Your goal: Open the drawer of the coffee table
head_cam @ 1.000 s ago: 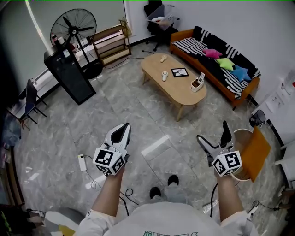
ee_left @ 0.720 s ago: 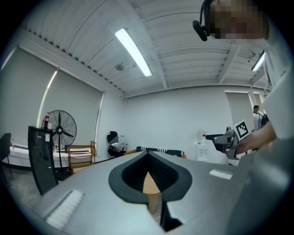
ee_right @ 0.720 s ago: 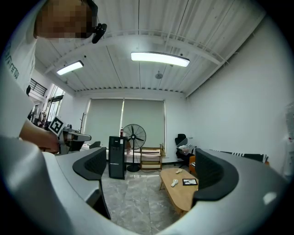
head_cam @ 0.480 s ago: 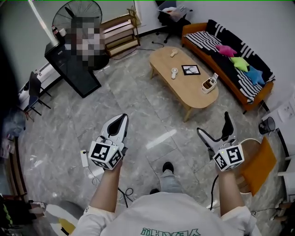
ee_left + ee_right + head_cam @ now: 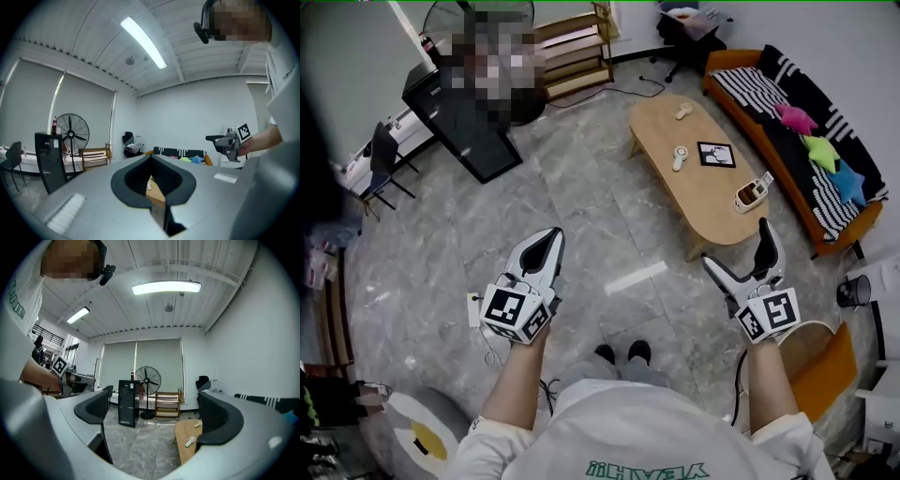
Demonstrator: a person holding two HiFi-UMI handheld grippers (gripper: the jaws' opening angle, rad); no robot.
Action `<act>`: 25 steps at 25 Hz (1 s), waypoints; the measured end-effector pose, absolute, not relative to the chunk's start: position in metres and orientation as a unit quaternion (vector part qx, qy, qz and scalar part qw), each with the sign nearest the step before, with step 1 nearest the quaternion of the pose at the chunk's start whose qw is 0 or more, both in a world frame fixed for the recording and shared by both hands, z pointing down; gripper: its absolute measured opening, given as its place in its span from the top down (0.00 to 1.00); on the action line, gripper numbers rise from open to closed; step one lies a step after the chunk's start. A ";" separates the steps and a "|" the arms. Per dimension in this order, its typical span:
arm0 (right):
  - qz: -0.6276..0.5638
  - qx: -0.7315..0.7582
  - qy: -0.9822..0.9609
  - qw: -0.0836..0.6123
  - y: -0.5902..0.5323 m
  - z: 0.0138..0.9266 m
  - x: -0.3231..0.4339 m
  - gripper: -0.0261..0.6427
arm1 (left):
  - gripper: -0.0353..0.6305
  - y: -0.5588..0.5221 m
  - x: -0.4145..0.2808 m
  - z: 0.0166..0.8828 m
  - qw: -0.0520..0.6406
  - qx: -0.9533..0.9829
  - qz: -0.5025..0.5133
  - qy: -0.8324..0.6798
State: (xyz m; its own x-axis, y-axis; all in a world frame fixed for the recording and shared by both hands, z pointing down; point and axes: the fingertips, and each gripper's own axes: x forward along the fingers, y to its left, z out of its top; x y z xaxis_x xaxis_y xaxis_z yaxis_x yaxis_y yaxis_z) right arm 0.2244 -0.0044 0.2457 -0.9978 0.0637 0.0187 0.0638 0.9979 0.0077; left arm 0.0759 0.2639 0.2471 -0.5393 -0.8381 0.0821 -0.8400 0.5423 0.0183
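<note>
The coffee table (image 5: 705, 187) is a long oval of light wood at the upper right of the head view, and no drawer shows from here. On its top lie two small white items, a framed picture (image 5: 716, 155) and a small box (image 5: 752, 193). My left gripper (image 5: 551, 234) is shut and empty over the floor, well to the left of the table. My right gripper (image 5: 738, 249) is open and empty, just short of the table's near end. Between the open jaws in the right gripper view (image 5: 154, 408) the table (image 5: 186, 441) shows low right. A sliver of the table (image 5: 154, 190) shows in the left gripper view.
An orange sofa (image 5: 811, 141) with a striped throw and coloured cushions runs behind the table. A black cabinet (image 5: 464, 127), a wooden rack (image 5: 577, 52) and an office chair (image 5: 686, 23) stand at the back. An orange chair (image 5: 825, 361) is at my right, a power strip (image 5: 474, 309) on the floor.
The person has walked forward, so the table and sofa have slid rightward and nearer in the head view. Both grippers keep their pose: left shut, right open.
</note>
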 end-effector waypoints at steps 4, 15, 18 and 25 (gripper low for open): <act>-0.004 -0.036 -0.999 0.013 -0.007 0.249 0.187 0.08 | 0.95 0.265 0.037 0.250 0.043 0.473 0.014 -0.880; -0.029 0.006 -0.999 0.035 0.006 0.246 0.049 0.08 | 0.95 0.262 -0.124 0.266 0.044 0.519 -0.009 -0.853; -0.029 0.029 -0.998 0.040 0.014 0.241 0.007 0.08 | 0.95 0.273 -0.175 0.269 0.047 0.534 -0.006 -0.844; -0.035 0.069 -0.996 0.043 0.018 0.228 -0.050 0.08 | 0.95 0.272 -0.253 0.270 0.051 0.562 -0.010 -0.825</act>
State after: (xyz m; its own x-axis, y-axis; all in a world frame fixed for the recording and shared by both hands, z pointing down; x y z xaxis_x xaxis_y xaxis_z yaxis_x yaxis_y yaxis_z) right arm -0.0505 0.0182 0.2278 -0.9868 -0.1403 0.0803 -0.1343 0.9880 0.0759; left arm -0.2534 0.2719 0.2702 -0.3620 -0.9293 0.0728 -0.9272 0.3670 0.0750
